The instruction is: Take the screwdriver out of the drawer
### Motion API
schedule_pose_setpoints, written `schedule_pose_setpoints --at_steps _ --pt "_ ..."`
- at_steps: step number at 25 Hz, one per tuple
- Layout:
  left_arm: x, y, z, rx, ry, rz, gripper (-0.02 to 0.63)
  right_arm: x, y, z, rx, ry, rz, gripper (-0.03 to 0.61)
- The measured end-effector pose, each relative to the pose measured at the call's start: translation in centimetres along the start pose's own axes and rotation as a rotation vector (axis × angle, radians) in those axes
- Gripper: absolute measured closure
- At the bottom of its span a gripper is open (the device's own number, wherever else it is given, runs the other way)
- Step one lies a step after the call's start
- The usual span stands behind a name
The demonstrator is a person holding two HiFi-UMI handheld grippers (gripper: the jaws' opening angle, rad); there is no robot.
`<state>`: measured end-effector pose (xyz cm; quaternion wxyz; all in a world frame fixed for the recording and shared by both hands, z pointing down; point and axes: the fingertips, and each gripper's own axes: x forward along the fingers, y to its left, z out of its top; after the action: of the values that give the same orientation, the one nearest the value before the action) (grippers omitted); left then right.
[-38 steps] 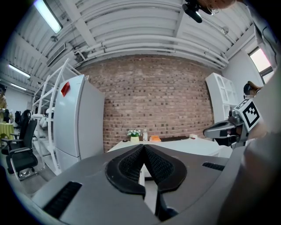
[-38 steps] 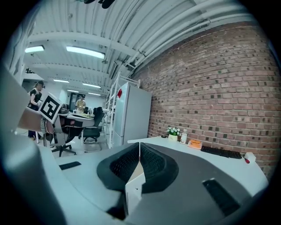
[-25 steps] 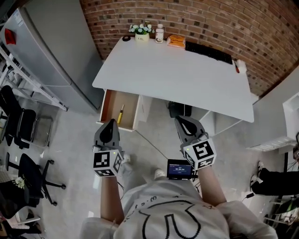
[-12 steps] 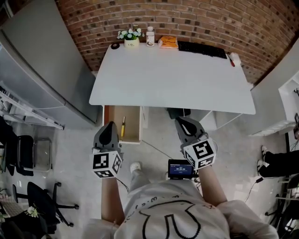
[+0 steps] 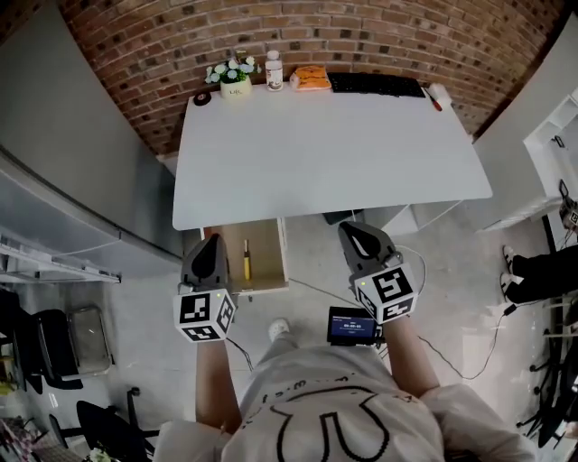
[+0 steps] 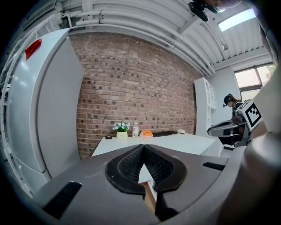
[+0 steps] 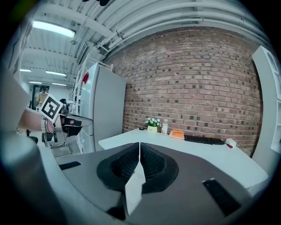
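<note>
- Seen from above, a person stands facing a white table (image 5: 325, 153). They hold a left gripper (image 5: 212, 240) and a right gripper (image 5: 349, 231) out in front, both aimed toward the table.
- The step in hand looks like the approach. The drawer (image 5: 281, 257) stands pulled out from under the table's front edge, toward its left end, and nothing has been picked up yet.
- The screwdriver (image 5: 246, 261) lies alone on the drawer floor, running front to back. From above it sits just beside the left gripper's nose. Neither gripper touches it.
- The left gripper's jaws are closed and empty. In its own view the ribbed black pads (image 6: 127, 165) meet at a point.
- The right gripper's jaws are also closed, with nothing held. Its pads (image 7: 153, 166) come together in a thin line at the tip.
- The next move probably falls to the left gripper, which is nearest. It would need to spread its jaws, tip down into the drawer from above and set them across the handle. The drawer walls leave little room at the sides.
- The screwdriver is a slim rod with a yellow handle and a darker end. Its tip is too small to make out. A round, hard handle could roll when nudged.
- The drawer is a shallow box of pale wood, and the table top is a smooth, matte white slab.
- The grippers are grey moulded shells that taper to a beak. Each carries a cube (image 5: 205, 313) printed with black-and-white squares.
- Along the table's far edge stand a flower pot (image 5: 235, 76), a white bottle (image 5: 275, 70), an orange item (image 5: 312, 78) and a dark keyboard (image 5: 375, 84). Behind them is a rough red brick wall (image 5: 271, 27).
</note>
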<state>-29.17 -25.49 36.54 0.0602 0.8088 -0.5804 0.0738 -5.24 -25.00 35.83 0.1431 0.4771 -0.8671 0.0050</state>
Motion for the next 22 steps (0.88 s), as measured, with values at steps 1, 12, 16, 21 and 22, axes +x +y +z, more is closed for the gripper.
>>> schedule_pose_setpoints --at_steps 1,12,16,21,22 --pt "0.5 0.5 -0.2 -0.001 0.005 -0.016 0.601 0.3 0.1 0.0 0.006 0.005 -0.019 0.558" --pt "2.4 2.7 -3.5 -0.022 0.075 -0.145 0.601 -0.9 0.7 -2.5 0.038 0.107 -0.176 0.558" --pt "2.4 2.7 -4.8 -0.045 0.094 -0.14 0.601 -1.4 0.7 -3.7 0.038 0.133 -0.175 0.558" --pt "2.7 1.9 -5.1 -0.048 0.104 -0.126 0.601 -1.2 -0.3 -4.5 0.043 0.148 -0.155 0.558" --pt "2.7 1.7 -5.2 -0.047 0.108 -0.122 0.601 -1.1 -0.5 -4.7 0.045 0.151 -0.15 0.558"
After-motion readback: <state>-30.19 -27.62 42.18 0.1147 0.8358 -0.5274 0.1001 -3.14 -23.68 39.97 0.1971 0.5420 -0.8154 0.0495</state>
